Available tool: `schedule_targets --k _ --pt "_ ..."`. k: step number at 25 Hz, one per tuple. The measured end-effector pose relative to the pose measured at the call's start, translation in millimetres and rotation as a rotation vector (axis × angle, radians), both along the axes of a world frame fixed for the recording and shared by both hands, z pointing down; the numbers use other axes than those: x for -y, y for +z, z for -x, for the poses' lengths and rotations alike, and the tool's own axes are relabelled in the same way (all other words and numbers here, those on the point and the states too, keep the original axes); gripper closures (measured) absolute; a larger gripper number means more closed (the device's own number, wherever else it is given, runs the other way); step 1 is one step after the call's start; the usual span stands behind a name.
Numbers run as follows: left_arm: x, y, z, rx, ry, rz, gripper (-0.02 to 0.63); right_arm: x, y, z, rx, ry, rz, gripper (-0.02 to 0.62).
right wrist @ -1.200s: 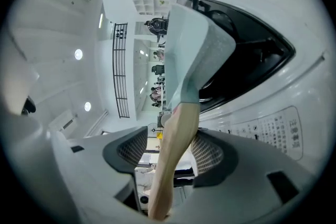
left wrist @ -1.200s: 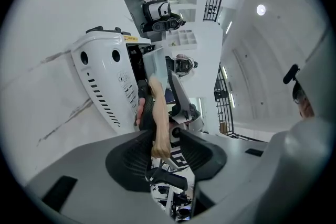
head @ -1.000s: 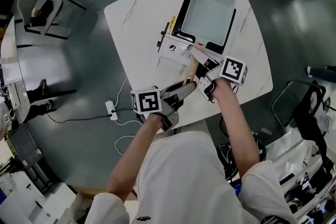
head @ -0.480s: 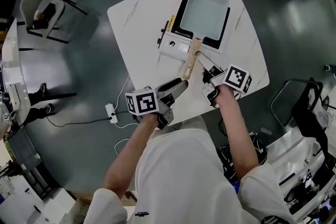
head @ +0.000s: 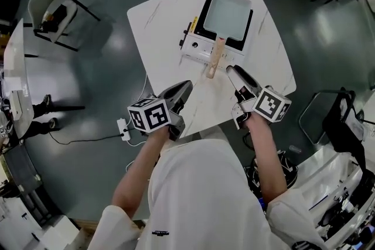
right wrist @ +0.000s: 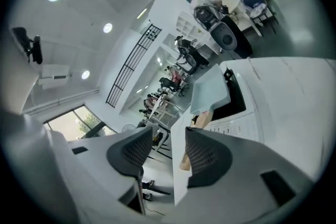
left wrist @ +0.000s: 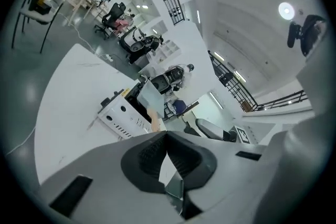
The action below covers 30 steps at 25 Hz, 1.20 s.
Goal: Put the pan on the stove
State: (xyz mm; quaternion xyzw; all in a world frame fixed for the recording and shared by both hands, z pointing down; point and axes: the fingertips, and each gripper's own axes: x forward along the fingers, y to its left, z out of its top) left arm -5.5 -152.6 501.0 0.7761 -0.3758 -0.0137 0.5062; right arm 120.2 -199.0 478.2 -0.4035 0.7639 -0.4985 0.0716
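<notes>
Shows a shallow, rectangular, pale grey metal pan (head: 228, 12) sitting on the black top of a white box-shaped tabletop stove (head: 196, 48). Has a light wooden handle (head: 215, 57) reaching out over the stove's front panel toward the person. Places the stove on the far half of a white marble-patterned table (head: 158, 20). Finds both grey handheld grippers off the pan, over the near part of the table, close to the handle's end but apart from it. Puts the left gripper (head: 186, 85) to the handle's left, jaws pressed fully together on nothing. Puts the right gripper (head: 232, 69) to the handle's right, jaws apart after just closing part-way, gripping nothing; through the gap, only the table's edge and the handle's end, farther off. Around the table, dark grey floor (head: 99, 85) with a white power strip (head: 124, 123).
</notes>
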Motion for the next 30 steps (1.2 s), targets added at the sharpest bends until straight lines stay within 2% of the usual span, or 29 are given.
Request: schedule_targets --k 3,5,8,11,14,21,24,30 --pt "-6.6 -22.2 9.8 0.071 0.004 -0.084 0.605 -15.9 -25.4 0.0 -0.079 -0.004 -0.094 0.467" --pt "-13.1 -35.1 13.3 0.091 0.01 -0.117 0.605 -25.8 -44.4 -0.2 -0.086 0.008 -0.137 0.514" --pt "-22.3 -55.3 20.8 0.151 0.008 -0.194 0.606 -40.1 -69.7 1.9 -0.092 0.013 -0.191 0.514" --pt "-29.4 -73.9 27.2 0.226 0.008 -0.274 0.606 -52.2 -86.2 3.6 -0.186 -0.005 -0.271 0.514" --pt "-36.3 -87.2 31.5 0.267 -0.001 -0.317 0.606 -61.3 -99.0 5.5 -0.283 -0.031 -0.35 0.514" --pt "-53.6 -106.5 38.8 0.325 -0.049 -0.392 0.606 -75.3 -110.0 9.2 -0.376 -0.065 -0.42 0.515" --pt "-56.0 -113.3 37.4 0.323 -0.06 -0.422 0.606 -74.5 -106.1 6.1 -0.412 -0.065 -0.436 0.514" --pt "-57.4 -115.2 40.1 0.326 -0.082 -0.429 0.606 -77.8 -99.7 7.4 -0.468 -0.079 -0.452 0.515"
